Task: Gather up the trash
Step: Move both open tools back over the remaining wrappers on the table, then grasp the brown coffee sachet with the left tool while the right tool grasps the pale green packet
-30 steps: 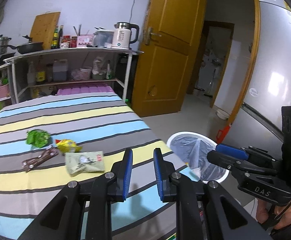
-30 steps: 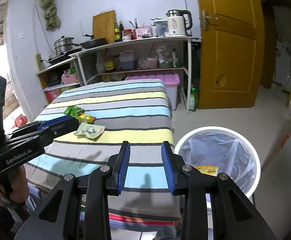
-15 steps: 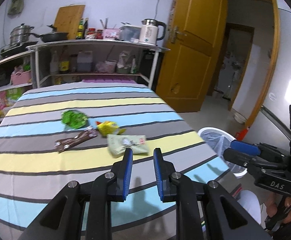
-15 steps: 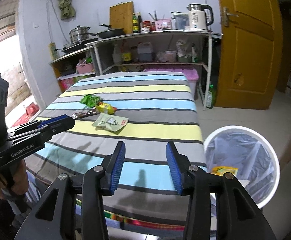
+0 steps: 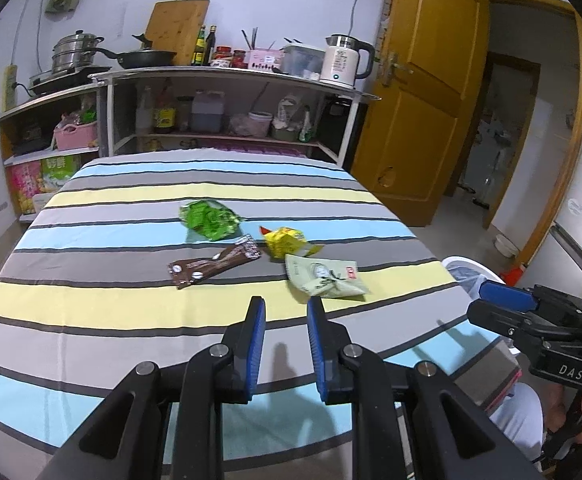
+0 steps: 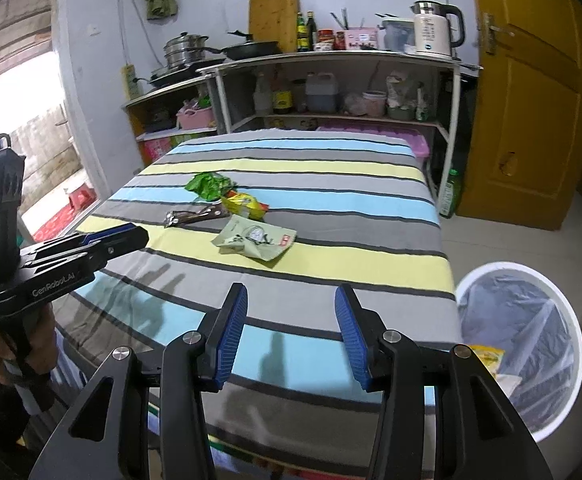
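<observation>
Several wrappers lie on the striped tablecloth (image 5: pixel 91 304): a green one (image 5: pixel 209 219), a brown one (image 5: pixel 211 266), a yellow one (image 5: pixel 287 242) and a pale green packet (image 5: pixel 323 280). They also show in the right wrist view: the green one (image 6: pixel 209 185), brown one (image 6: pixel 195 216), yellow one (image 6: pixel 245 203) and pale packet (image 6: pixel 255 240). My left gripper (image 5: pixel 285 308) is open and empty, just short of the pale packet. My right gripper (image 6: pixel 291 300) is open and empty above the table's near edge. The white bin (image 6: pixel 531 364) with a clear liner stands right of the table and holds a yellow wrapper (image 6: pixel 487 358).
A shelf unit (image 5: pixel 231 76) with pots, bottles and a kettle (image 5: pixel 345 58) stands behind the table. A yellow door (image 5: pixel 427 92) is at the right. The bin rim (image 5: pixel 471 270) peeks past the table's right edge. A green bottle (image 6: pixel 451 194) stands on the floor.
Both grippers have swung left from the bin toward the table and the wrappers. The right gripper's jaws have opened wider. The wrappers have not moved.
</observation>
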The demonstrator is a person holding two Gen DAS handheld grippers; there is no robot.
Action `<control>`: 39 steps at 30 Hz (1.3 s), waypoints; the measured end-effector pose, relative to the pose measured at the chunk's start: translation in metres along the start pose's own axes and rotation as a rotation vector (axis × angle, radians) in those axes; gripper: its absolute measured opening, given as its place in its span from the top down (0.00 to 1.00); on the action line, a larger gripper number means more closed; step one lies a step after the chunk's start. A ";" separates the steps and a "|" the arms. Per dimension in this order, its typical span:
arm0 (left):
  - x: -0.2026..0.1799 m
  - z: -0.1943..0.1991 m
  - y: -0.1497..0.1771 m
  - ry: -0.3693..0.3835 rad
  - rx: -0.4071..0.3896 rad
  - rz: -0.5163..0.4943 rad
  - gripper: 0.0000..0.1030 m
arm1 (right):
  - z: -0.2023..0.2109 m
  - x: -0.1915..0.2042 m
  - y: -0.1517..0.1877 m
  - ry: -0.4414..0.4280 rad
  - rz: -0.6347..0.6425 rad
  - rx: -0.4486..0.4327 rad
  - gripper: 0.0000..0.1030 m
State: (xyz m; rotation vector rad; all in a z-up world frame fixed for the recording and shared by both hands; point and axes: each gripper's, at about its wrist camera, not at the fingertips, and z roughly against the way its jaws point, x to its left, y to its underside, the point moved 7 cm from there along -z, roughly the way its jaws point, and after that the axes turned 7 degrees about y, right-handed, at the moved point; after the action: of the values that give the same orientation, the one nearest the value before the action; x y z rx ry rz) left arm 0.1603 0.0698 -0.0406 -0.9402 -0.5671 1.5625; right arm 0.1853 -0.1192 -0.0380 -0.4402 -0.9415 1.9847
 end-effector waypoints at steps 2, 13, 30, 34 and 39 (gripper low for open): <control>0.005 -0.001 -0.001 -0.011 0.001 0.001 0.80 | -0.004 0.006 -0.003 -0.010 0.018 -0.001 0.54; 0.042 -0.011 -0.014 -0.068 0.002 -0.006 0.71 | -0.040 0.041 -0.017 -0.068 0.118 0.007 0.54; 0.067 -0.064 -0.044 -0.070 0.069 -0.123 0.62 | -0.104 0.058 -0.027 -0.125 0.195 0.120 0.54; 0.072 -0.082 -0.046 -0.047 0.113 -0.129 0.61 | -0.114 0.057 -0.028 -0.142 0.186 0.153 0.54; 0.070 -0.099 -0.041 0.004 0.186 -0.128 0.55 | -0.122 0.057 -0.024 -0.135 0.192 0.193 0.56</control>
State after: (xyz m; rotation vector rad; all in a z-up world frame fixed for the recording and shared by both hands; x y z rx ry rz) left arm 0.2637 0.1328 -0.0819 -0.7518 -0.4611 1.4698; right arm 0.2413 -0.0097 -0.0965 -0.3002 -0.8034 2.2793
